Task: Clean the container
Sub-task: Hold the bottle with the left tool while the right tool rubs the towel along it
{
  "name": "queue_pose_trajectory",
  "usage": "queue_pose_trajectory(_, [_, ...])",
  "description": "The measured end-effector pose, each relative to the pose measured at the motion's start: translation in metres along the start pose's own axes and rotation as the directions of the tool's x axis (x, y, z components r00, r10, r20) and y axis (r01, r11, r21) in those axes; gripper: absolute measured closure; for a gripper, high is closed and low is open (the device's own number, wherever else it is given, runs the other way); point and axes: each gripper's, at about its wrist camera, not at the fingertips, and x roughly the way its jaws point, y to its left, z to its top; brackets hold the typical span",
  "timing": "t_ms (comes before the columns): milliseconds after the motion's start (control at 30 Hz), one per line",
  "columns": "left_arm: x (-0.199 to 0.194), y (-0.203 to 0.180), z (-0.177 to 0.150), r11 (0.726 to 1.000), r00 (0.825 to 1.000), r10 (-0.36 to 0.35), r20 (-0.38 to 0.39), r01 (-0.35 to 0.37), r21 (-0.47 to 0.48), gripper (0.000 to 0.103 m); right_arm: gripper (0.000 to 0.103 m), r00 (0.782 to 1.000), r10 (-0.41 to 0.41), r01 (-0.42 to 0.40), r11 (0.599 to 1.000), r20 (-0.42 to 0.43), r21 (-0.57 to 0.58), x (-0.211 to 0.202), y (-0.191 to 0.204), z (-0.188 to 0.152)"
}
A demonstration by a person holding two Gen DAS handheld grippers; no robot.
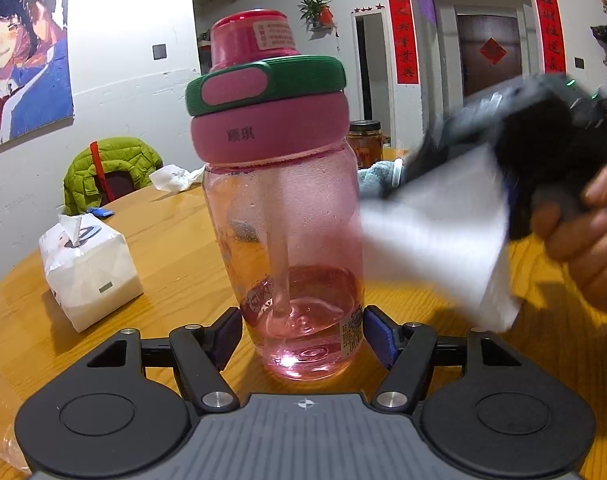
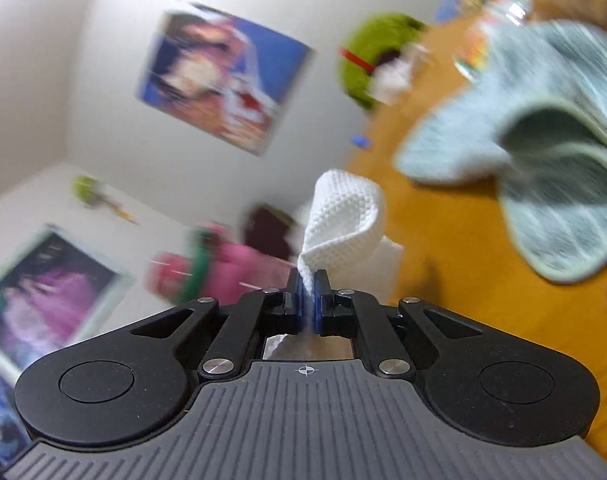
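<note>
Pink bottle point(image 1: 283, 216) upright on wooden worktop point(image 1: 175, 264), clamped low down between the left tongs point(image 1: 303, 338); a little pink liquid at its base. Right tongs point(image 2: 311, 296) pinched shut on a white tissue point(image 2: 343, 220), blurred beside the bottle. Pale blue cloth point(image 2: 543, 152) behind, smeared. Tissue pack point(image 1: 87, 272) left.

Bottle point(image 1: 295, 216): glossy clear pink plastic. Table point(image 1: 175, 240): smooth wood. Tissue point(image 2: 339, 220): embossed white paper. Towel point(image 2: 543, 152): fluffy cloth.
</note>
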Motion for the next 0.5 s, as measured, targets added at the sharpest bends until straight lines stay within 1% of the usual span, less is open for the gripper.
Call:
queue_pose_trajectory(33, [0.000,-0.002,0.000,1.000,1.000,0.005,0.001,-0.005,0.008,0.039,0.094,0.996,-0.079,0.079,0.997,-0.036,-0.008,0.007,-0.004,-0.001])
queue_pose_trajectory(67, [0.000,-0.002,0.000,1.000,1.000,0.006,0.002,-0.006,0.010,0.039,0.093,0.986,-0.148,0.147,0.989,-0.070,-0.019,0.015,-0.008,-0.002])
queue_pose_trajectory(100, [0.000,-0.002,0.000,1.000,1.000,0.005,0.002,-0.005,0.008,0.039,0.093,0.974,-0.205,0.202,0.979,-0.098,-0.035,0.021,-0.010,-0.004])
queue_pose_trajectory(133, [-0.001,-0.001,0.000,1.000,1.000,0.004,0.001,-0.004,0.008,0.039,0.093,0.963,-0.244,0.240,0.970,-0.115,-0.049,0.025,-0.011,-0.006])
queue_pose_trajectory(167, [-0.001,-0.002,0.000,1.000,1.000,0.005,0.001,-0.005,0.009,0.039,0.093,0.964,-0.244,0.239,0.969,-0.107,-0.057,0.024,-0.009,-0.006])
queue_pose_trajectory(233, [-0.002,-0.002,0.000,1.000,1.000,0.006,0.001,-0.006,0.011,0.039,0.093,0.976,-0.203,0.198,0.978,-0.080,-0.060,0.018,-0.001,-0.005])
queue_pose_trajectory(300, [-0.002,-0.006,-0.002,1.000,1.000,0.006,0.000,-0.006,0.014,0.039,0.093,0.997,-0.081,0.080,0.995,-0.018,-0.066,0.004,0.010,-0.001])
queue_pose_trajectory(333, [-0.002,-0.008,-0.002,1.000,1.000,0.006,0.000,-0.006,0.015,0.039,0.093,1.000,-0.021,0.021,0.997,0.005,-0.067,-0.002,0.013,0.001])
queue_pose_trajectory(367, [-0.002,-0.010,-0.002,1.000,1.000,0.005,0.000,-0.005,0.017,0.039,0.093,1.000,0.018,-0.017,0.997,0.017,-0.072,-0.006,0.016,0.002])
queue_pose_trajectory(400, [-0.003,-0.011,-0.002,1.000,1.000,0.004,0.000,-0.004,0.018,0.039,0.093,0.999,0.026,-0.024,0.996,0.023,-0.081,-0.008,0.019,0.003])
queue_pose_trajectory(433, [-0.003,-0.013,-0.002,1.000,1.000,0.003,0.000,-0.003,0.019,0.039,0.093,1.000,0.002,0.000,0.996,0.026,-0.091,-0.007,0.020,0.003])
queue_pose_trajectory(500, [-0.005,-0.016,-0.002,1.000,1.000,0.004,-0.001,-0.004,0.021,0.039,0.089,0.996,-0.078,0.081,0.991,0.034,-0.108,-0.005,0.022,0.005])
